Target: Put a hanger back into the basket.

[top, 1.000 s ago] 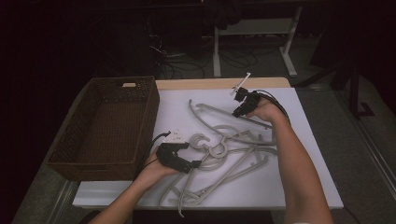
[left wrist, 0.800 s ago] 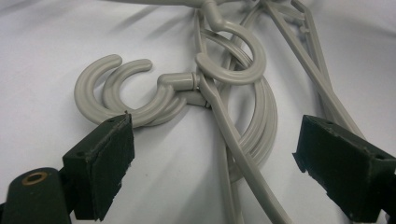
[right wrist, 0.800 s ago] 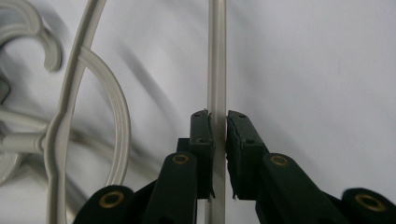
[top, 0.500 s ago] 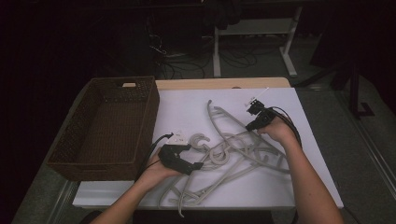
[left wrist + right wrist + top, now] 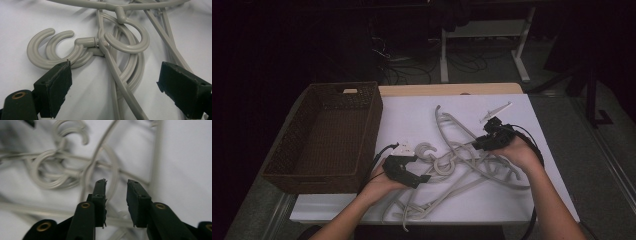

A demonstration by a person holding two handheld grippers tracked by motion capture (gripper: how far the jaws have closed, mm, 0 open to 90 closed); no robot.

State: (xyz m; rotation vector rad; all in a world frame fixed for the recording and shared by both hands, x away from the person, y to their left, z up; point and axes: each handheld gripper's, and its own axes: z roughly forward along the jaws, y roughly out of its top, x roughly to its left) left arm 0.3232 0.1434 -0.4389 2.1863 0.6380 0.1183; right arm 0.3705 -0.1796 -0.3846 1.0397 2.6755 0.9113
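My right gripper (image 5: 482,142) has swung from the far side of the hanger pile (image 5: 457,165) down to its right edge, beside the basket (image 5: 324,135). Its jaws, which have just been opening, stand slightly apart with nothing pinched between them. My left gripper (image 5: 414,177) has stayed at the pile's near-left edge, jaws spread wide and empty over the grey hooks (image 5: 75,50). The hangers lie tangled on the white table (image 5: 412,115), right of the basket.
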